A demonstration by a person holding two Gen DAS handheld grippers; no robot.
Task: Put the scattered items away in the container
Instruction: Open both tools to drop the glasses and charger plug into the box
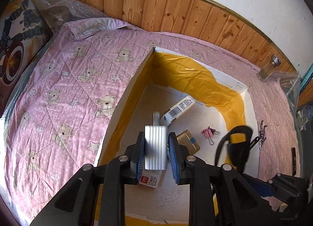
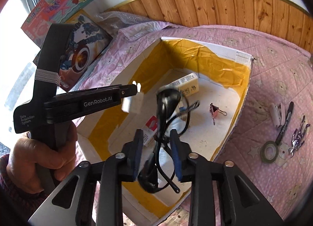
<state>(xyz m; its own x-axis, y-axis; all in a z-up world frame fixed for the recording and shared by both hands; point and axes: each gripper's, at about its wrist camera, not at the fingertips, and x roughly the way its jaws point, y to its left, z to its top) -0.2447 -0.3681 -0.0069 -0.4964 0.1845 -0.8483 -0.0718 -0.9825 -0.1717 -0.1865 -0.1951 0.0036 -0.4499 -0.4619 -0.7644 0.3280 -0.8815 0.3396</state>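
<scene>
A white cardboard box [image 1: 129, 89] lined with yellow tape lies on the pink bear quilt. My left gripper [image 1: 156, 135] hangs over it, open, and a white plug block [image 1: 156, 147] blurs between its pads, slipping downward. The right wrist view shows that block [image 2: 133, 105] just under the left gripper [image 2: 136, 89]. My right gripper [image 2: 156, 132] is wide open above the box [image 2: 225, 50], and a tangled black cable [image 2: 166, 108] blurs loosely between its fingers. In the box lie a barcoded packet [image 1: 177, 109], a gold tin [image 1: 188, 141], a pink binder clip [image 1: 209, 133] and a small red-and-white carton [image 2: 150, 128].
On the quilt right of the box lie a white stapler [image 2: 276, 115], a black marker [image 2: 285, 120], a tape roll [image 2: 270, 151] and a metal keychain figure [image 2: 299, 134]. A glass jar [image 1: 269, 67] stands by the wood panelling. Toy boxes [image 2: 58, 9] lean at the left. A hand [image 2: 39, 157] grips the left tool.
</scene>
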